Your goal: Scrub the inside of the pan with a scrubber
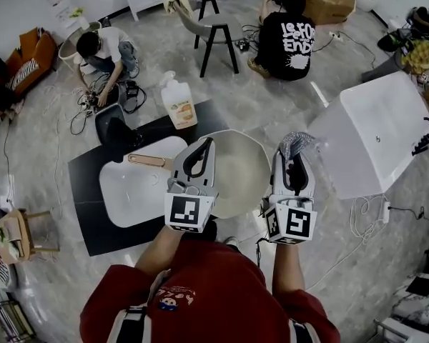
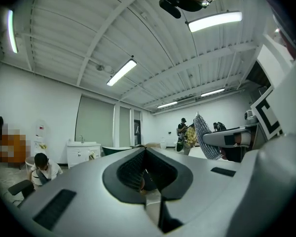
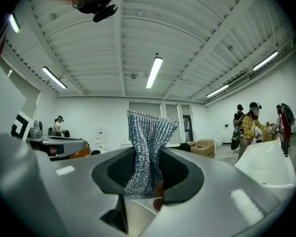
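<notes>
A cream pan (image 1: 237, 184) with a wooden handle (image 1: 149, 161) lies low in the head view, partly over a white basin (image 1: 132, 191). Both grippers are held above it and tilted upward, so their own views show only the ceiling and room. My left gripper (image 1: 204, 145) is over the pan's left rim, its jaws shut with nothing between them (image 2: 145, 174). Over the pan's right rim, my right gripper (image 1: 294, 156) is shut on a silver mesh scrubber (image 3: 148, 147), which sticks up past its fingertips (image 1: 297, 143). The left gripper view also catches the scrubber (image 2: 207, 137).
The basin rests on a black mat (image 1: 86, 191) on the grey floor. A soap bottle (image 1: 179, 102) stands at the mat's far edge, beside a black chair (image 1: 114, 127). A large white sink (image 1: 375, 134) is at right. Two people sit on the floor beyond, near a stool (image 1: 218, 38).
</notes>
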`<state>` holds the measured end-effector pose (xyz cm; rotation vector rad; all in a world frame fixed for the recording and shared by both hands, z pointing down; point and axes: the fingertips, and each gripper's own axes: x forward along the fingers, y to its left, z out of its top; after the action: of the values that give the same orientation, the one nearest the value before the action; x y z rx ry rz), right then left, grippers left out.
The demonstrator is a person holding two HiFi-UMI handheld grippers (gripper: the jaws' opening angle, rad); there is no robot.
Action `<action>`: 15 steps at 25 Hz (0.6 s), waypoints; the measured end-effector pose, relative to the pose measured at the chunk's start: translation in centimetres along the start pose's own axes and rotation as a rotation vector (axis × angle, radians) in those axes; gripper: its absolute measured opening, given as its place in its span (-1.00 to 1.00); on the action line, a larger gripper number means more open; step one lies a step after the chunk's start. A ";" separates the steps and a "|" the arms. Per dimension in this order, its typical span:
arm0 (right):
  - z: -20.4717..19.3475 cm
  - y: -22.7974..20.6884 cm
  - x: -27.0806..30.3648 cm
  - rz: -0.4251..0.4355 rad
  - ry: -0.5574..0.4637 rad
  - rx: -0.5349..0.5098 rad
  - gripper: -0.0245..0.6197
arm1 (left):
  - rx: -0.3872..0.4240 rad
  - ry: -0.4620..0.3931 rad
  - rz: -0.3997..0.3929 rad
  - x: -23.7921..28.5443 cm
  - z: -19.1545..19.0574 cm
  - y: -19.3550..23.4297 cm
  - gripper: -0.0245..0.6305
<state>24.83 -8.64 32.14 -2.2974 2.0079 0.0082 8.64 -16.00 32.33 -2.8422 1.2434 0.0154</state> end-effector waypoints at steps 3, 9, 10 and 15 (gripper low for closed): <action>-1.5 1.8 2.3 0.033 0.037 0.006 -0.44 | -0.017 0.008 0.027 0.2 -0.8 2.4 -0.91; -5.7 3.9 5.0 0.066 0.128 0.008 -0.44 | -0.034 0.033 0.054 0.0 -2.6 5.1 -0.91; -6.4 4.1 5.4 0.067 0.143 0.012 -0.44 | -0.031 0.035 0.056 0.1 -2.9 5.4 -0.91; -10.9 5.3 6.8 0.082 0.244 0.009 -0.44 | -0.040 0.067 0.061 0.2 -5.0 6.9 -0.91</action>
<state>19.91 -16.88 42.19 -2.3065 2.2073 -0.2882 3.64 -21.07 37.10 -2.8602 1.3580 -0.0546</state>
